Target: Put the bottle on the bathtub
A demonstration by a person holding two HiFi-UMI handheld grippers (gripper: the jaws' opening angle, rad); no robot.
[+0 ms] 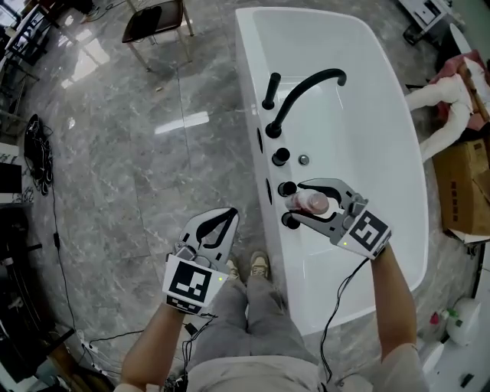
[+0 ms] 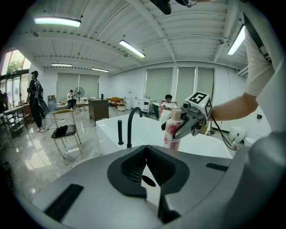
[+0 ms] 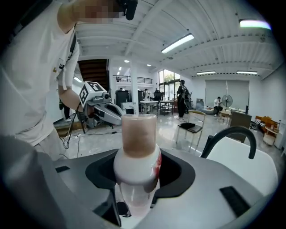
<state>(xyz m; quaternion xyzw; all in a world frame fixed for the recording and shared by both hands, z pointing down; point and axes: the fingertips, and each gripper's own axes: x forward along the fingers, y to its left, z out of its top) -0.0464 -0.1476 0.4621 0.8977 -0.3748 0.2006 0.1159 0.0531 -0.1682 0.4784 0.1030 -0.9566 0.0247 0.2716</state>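
Observation:
A white bottle [image 1: 312,202] with a pinkish cap and red print is held upright between the jaws of my right gripper [image 1: 293,203], which is shut on it. It hovers over the left rim of the white bathtub [image 1: 256,99], beside the black knobs [image 1: 281,157] and below the curved black faucet [image 1: 300,90]. The right gripper view shows the bottle [image 3: 136,156] filling the gap between the jaws. My left gripper [image 1: 228,217] hangs over the grey floor left of the tub, shut with nothing in it. In the left gripper view the bottle [image 2: 172,132] stands above the tub's edge.
A dark chair [image 1: 157,21] stands on the marble floor at the back left. Cables [image 1: 38,153] lie at the far left. A cardboard box [image 1: 463,187] sits right of the tub. The person's shoes [image 1: 260,266] are close to the tub's side. Several people stand in the background.

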